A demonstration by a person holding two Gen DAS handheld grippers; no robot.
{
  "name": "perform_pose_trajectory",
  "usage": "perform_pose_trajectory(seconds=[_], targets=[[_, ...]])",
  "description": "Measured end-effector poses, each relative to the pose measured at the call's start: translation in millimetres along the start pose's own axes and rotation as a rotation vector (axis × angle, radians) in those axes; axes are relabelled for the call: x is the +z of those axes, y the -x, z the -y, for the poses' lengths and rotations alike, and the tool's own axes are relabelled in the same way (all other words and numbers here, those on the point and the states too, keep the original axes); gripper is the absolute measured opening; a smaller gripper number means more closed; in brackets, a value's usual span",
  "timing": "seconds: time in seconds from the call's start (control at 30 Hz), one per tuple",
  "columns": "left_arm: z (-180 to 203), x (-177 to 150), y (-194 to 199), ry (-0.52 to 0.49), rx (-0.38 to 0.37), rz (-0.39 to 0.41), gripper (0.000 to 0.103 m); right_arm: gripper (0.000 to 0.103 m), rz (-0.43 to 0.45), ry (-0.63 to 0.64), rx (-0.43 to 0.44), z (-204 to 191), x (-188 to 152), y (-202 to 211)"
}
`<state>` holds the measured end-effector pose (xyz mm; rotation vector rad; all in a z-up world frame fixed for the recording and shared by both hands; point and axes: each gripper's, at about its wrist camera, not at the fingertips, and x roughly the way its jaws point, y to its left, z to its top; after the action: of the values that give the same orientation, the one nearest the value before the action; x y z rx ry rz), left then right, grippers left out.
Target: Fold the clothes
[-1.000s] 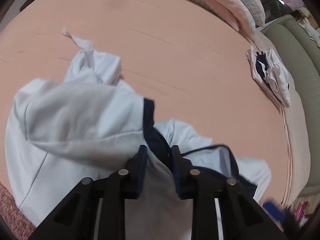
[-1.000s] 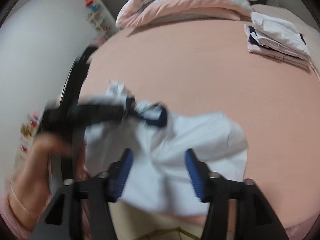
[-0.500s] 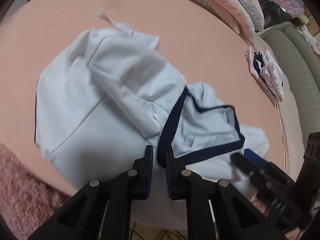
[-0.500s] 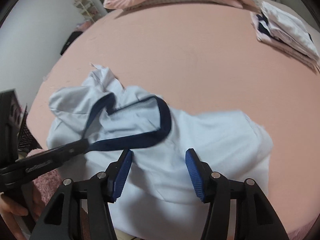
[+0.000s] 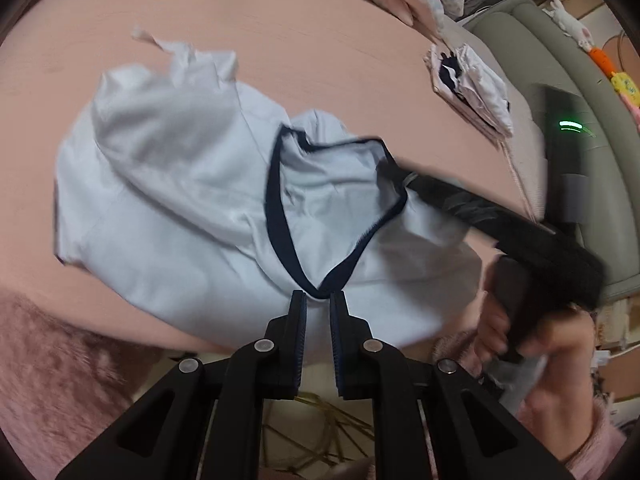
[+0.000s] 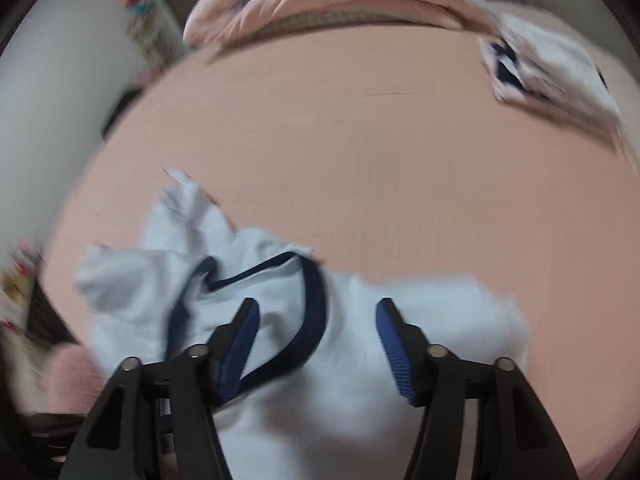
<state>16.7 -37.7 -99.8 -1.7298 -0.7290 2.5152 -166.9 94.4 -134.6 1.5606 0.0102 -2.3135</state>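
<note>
Two grippers over a pale blue shirt (image 5: 192, 200): left gripper (image 5: 318, 300) jaws pinching its navy collar (image 5: 280, 224), right gripper (image 6: 316, 308) jaws wide.

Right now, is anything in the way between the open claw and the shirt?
No, nothing visible is in the way. The right claw is open right over the pale blue shirt, with its dark collar between the fingers. The left claw is already pinching the collar.

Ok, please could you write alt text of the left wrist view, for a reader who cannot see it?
The left gripper is shut on the navy collar trim of a pale blue shirt lying crumpled on a pink bed. The right gripper reaches the far side of the collar, and a folded pile lies beyond.
</note>
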Motion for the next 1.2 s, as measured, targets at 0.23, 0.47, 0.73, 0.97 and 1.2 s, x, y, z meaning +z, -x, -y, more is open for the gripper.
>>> perform_pose_trajectory(seconds=[0.23,0.47,0.73,0.97,1.2], targets=[[-3,49,-18,0.007,0.046,0.11,0.064,0.023,-0.059,0.031,0.06,14,-39,-1],[-11,40,-47,-0.159,0.318,0.108,0.022,0.013,-0.034,0.037,0.013,40,-74,28],[-47,12,-5,-0.002,0.342,0.239,0.01,0.015,0.05,-0.024,-0.098,42,-63,29],[-53,56,0,0.02,0.132,0.164,0.004,0.005,0.177,0.052,-0.11,-1,16,89],[14,185,148,-0.105,0.007,0.47,0.003,0.005,0.34,0.104,-0.113,-21,87,181]])
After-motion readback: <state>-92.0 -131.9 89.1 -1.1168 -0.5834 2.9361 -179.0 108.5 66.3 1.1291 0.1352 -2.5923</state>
